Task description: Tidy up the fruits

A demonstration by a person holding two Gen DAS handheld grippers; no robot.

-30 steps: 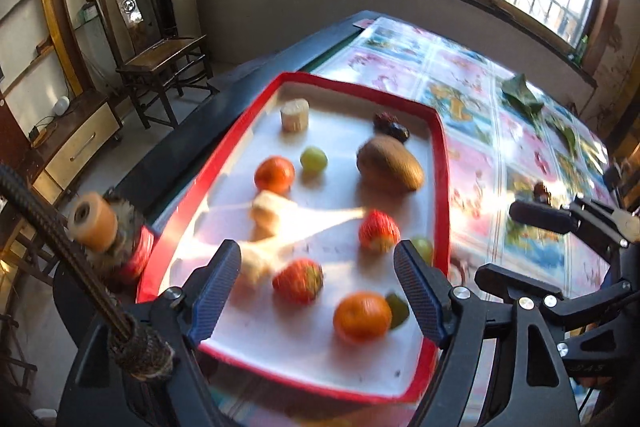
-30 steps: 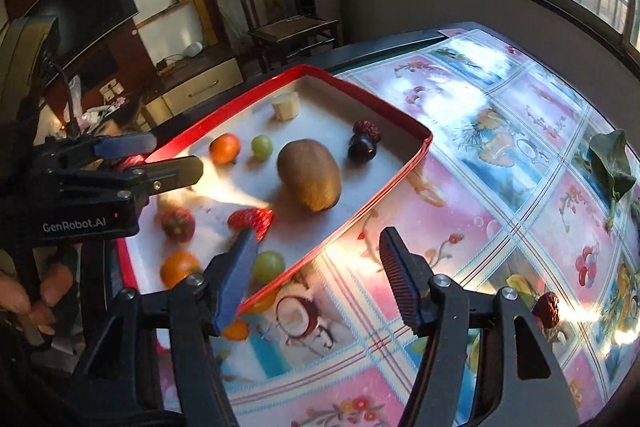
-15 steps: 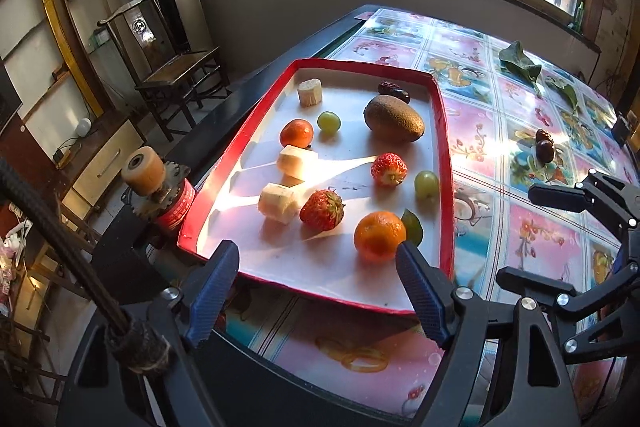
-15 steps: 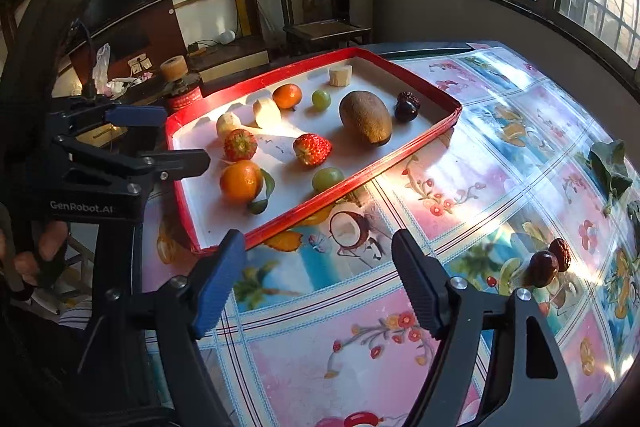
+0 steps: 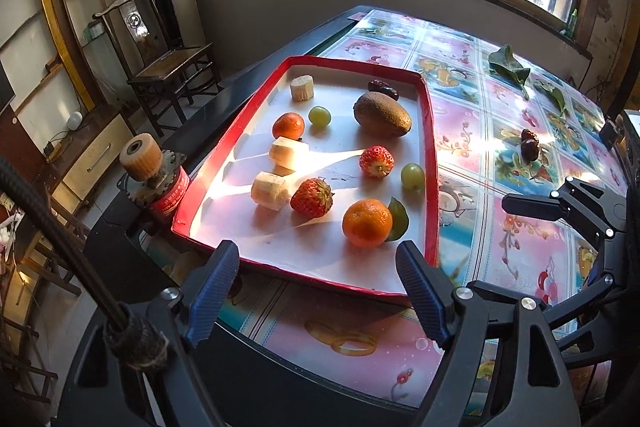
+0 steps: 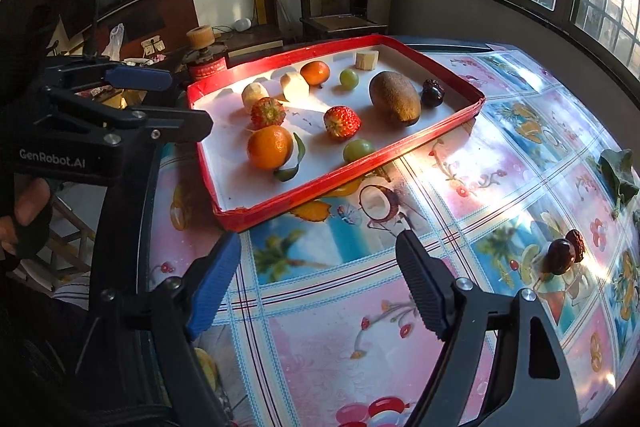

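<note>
Both of your grippers are empty now. The right gripper (image 6: 318,285) stands with its jaws wide apart over the flowered tablecloth (image 6: 400,355), and nothing is between them. The left gripper (image 5: 316,289) is also open, a little less wide, and it hangs just before the near edge of the red tray (image 5: 430,131).

Most fruits lie already in the tray. What is left outside, as far as I can judge, is the pair of dark dates (image 6: 564,255) on the cloth. From your right gripper they lie to the right and a little farther away, well apart from the tray. From your left gripper the same dates (image 5: 529,146) are far to the right, beyond the tray wall. So the right hand is the nearer one, and I think the coming move belongs to it.

The two dates touch each other, and together they make a short line that runs from near-left to far-right in the right wrist view. Which way each single date points is too small to tell.
</note>
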